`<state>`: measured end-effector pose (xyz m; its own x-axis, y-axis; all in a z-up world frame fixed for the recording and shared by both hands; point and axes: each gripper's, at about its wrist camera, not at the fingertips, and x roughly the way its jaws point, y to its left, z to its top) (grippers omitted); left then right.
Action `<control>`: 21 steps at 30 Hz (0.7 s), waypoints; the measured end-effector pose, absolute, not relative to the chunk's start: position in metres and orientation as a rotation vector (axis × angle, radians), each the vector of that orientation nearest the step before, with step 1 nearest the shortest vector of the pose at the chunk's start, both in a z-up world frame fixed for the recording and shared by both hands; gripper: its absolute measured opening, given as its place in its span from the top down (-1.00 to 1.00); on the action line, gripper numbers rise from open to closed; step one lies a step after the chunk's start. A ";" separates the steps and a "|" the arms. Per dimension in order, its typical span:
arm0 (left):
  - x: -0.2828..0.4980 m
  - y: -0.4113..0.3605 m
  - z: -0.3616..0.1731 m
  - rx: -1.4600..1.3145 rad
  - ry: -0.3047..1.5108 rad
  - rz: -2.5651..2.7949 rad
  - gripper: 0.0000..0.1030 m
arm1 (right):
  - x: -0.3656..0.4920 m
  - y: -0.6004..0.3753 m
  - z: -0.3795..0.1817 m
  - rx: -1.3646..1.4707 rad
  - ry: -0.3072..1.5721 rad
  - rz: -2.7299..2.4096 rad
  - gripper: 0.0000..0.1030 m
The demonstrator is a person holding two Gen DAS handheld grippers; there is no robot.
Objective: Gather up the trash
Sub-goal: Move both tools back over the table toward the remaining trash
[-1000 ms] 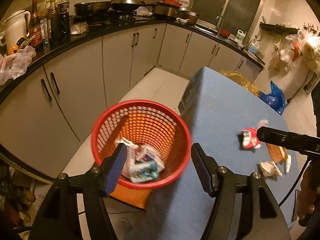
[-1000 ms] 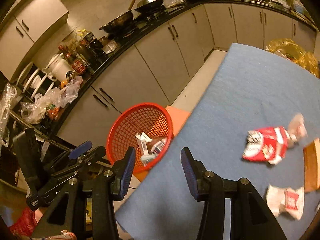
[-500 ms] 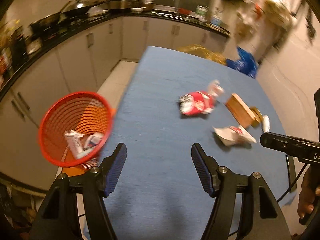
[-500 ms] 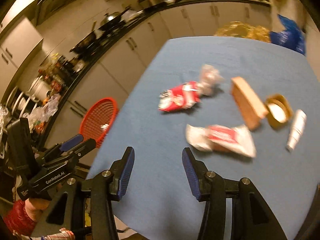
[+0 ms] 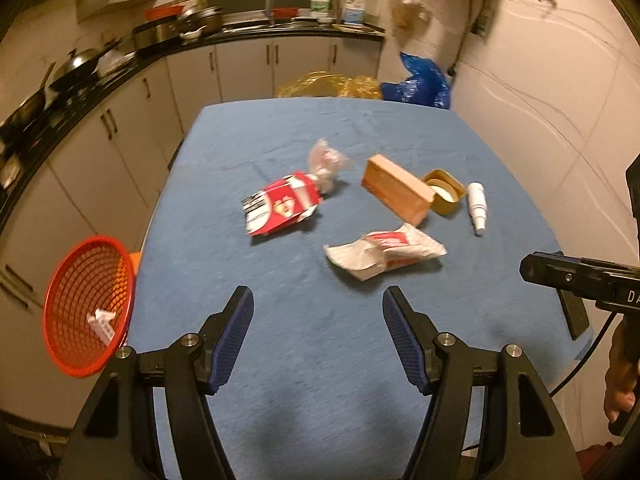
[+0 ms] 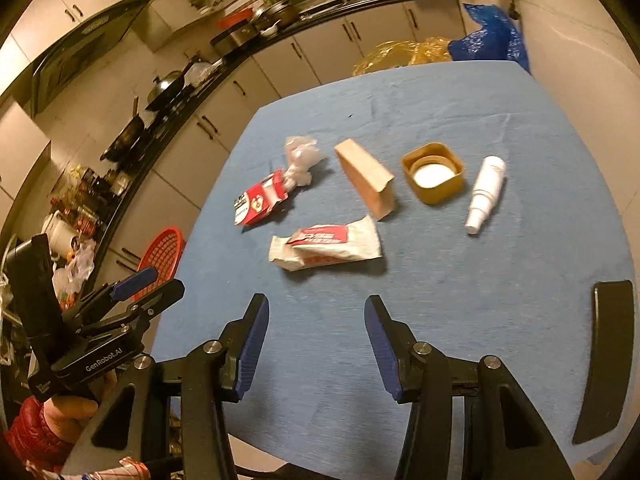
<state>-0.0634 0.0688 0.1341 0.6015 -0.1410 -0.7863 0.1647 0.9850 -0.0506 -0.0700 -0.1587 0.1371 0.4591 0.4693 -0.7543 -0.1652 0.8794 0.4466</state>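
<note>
Both claws are over the near edge of the blue bench (image 5: 320, 360), pointing down and across it.

Left claw (image 5: 318, 312): jaws apart, nothing between them. I see the white wrapper (image 5: 384, 250) lying flat just ahead of it, slightly to the right of its centre line. The red carton (image 5: 280, 208) lies further ahead, a little to the left, with a crumpled clear wrapper (image 5: 326, 162) touching its far end. None of these touches the claw.

Right claw (image 6: 316, 322): jaws apart, empty. From its camera the white wrapper (image 6: 324, 248) lies just ahead, almost on the centre line. The red carton (image 6: 260, 202) is beyond and to the left.

Other things on the bench, well ahead of both claws: a tan box (image 6: 366, 178), a gold lid (image 6: 434, 174) lying open side up just right of it, and a white bottle (image 6: 486, 194) on its side further right.

The red basket (image 5: 86, 306) hangs off the bench's left edge, to the left of the left claw. A white scrap (image 5: 102, 322) lies in it.

Both views are somewhat motion-blurred.
</note>
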 end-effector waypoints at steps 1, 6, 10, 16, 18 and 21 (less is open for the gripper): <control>-0.062 0.066 0.135 0.035 0.907 -0.182 -0.28 | -0.070 -0.162 0.138 0.336 1.022 0.395 -0.04; -0.056 0.047 0.138 0.083 0.896 -0.211 -0.31 | -0.068 -0.174 0.141 0.355 1.012 0.376 -0.04; -0.050 0.034 0.139 0.113 0.891 -0.227 -0.34 | -0.067 -0.182 0.140 0.364 1.009 0.366 -0.04; -0.041 0.023 0.135 0.125 0.902 -0.249 -0.36 | -0.063 -0.193 0.139 0.373 1.013 0.353 -0.04; -0.037 0.021 0.133 0.126 0.908 -0.254 -0.39 | -0.062 -0.196 0.137 0.376 1.017 0.347 -0.04; -0.030 0.021 0.128 0.128 0.920 -0.272 -0.56 | -0.060 -0.201 0.135 0.380 1.023 0.336 -0.04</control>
